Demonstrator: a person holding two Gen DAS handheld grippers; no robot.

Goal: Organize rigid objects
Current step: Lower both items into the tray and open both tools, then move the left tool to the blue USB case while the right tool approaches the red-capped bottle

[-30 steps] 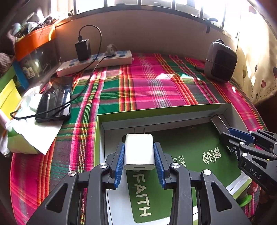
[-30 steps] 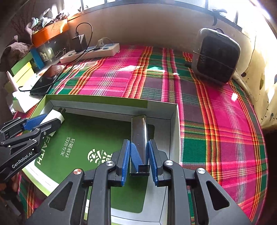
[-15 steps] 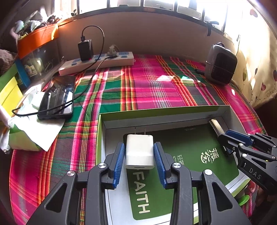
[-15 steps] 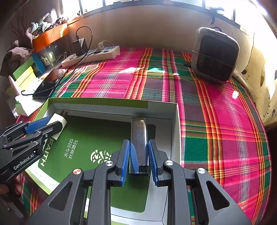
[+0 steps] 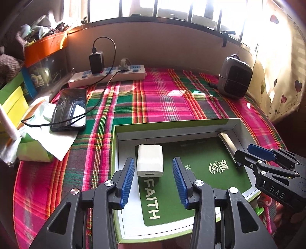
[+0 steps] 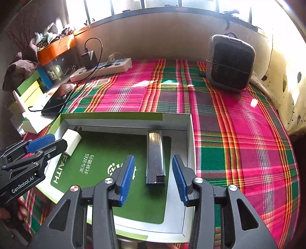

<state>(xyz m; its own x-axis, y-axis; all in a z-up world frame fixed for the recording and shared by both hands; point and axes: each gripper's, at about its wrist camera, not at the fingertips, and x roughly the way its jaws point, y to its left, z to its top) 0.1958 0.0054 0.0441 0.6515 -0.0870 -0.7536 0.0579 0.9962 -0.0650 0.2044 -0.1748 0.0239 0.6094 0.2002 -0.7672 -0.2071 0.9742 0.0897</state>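
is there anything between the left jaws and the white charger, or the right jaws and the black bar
Nothing visible. The left gripper is open with the charger lying free between its jaws inside the box. The right gripper is open around the black bar, with clear gaps on both sides.

Bright daylight from the windows [image 5: 172, 11] blows out the upper right; fisheye edges curve and darken.

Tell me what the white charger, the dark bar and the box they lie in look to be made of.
White charger: likely hard plastic, smooth matte shell with rounded edges. Dark bar: glossy and dark, with window glints along it; polished plastic or metal, hard to tell which. Box: seemingly cardboard, with thin folded walls, grey inside and green along the rim.
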